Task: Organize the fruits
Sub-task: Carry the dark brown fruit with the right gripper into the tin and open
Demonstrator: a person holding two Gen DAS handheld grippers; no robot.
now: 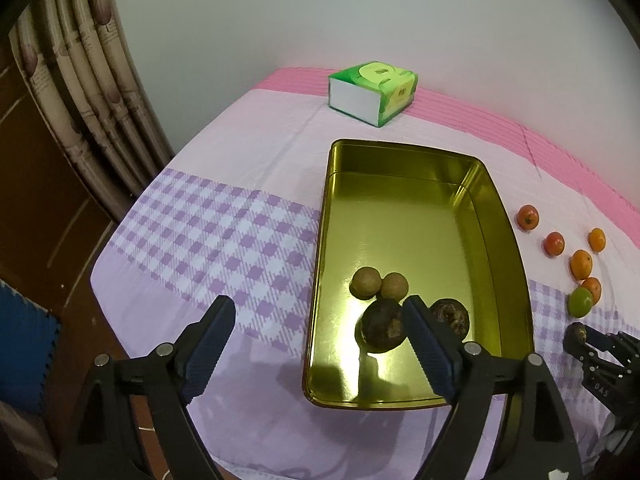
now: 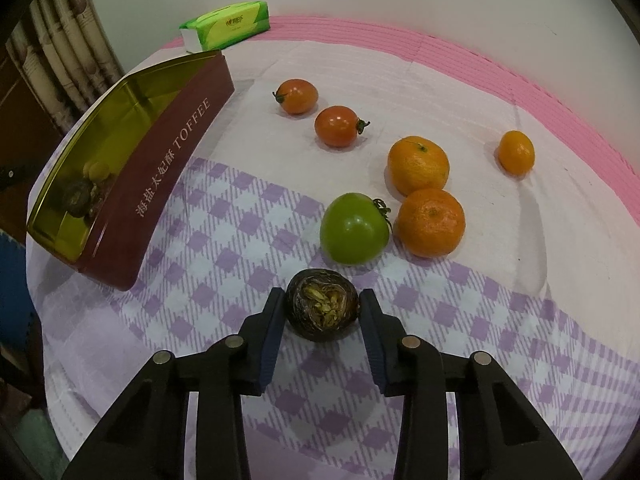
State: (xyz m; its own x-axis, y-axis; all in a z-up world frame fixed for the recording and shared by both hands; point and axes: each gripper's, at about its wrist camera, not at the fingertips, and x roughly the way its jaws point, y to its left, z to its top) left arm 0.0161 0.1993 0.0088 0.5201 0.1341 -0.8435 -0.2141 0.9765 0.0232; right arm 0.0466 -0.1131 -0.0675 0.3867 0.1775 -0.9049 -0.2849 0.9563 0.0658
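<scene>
A gold toffee tin (image 1: 404,204) (image 2: 132,168) lies open on the cloth. It holds two tan round fruits (image 1: 365,282) and two dark fruits (image 1: 382,326). My left gripper (image 1: 320,316) is open and empty, hovering over the tin's near left rim. My right gripper (image 2: 322,304) is shut on a dark brown fruit (image 2: 322,310) just above the cloth; it also shows in the left wrist view (image 1: 578,334). Beyond it lie a green tomato (image 2: 354,229), two red tomatoes (image 2: 336,126) and three oranges (image 2: 418,165).
A green tissue pack (image 1: 372,90) (image 2: 226,24) sits at the far edge by the white wall. The table's left edge drops off toward a curtain (image 1: 92,80) and dark wooden furniture. The checked cloth (image 1: 208,232) covers the table.
</scene>
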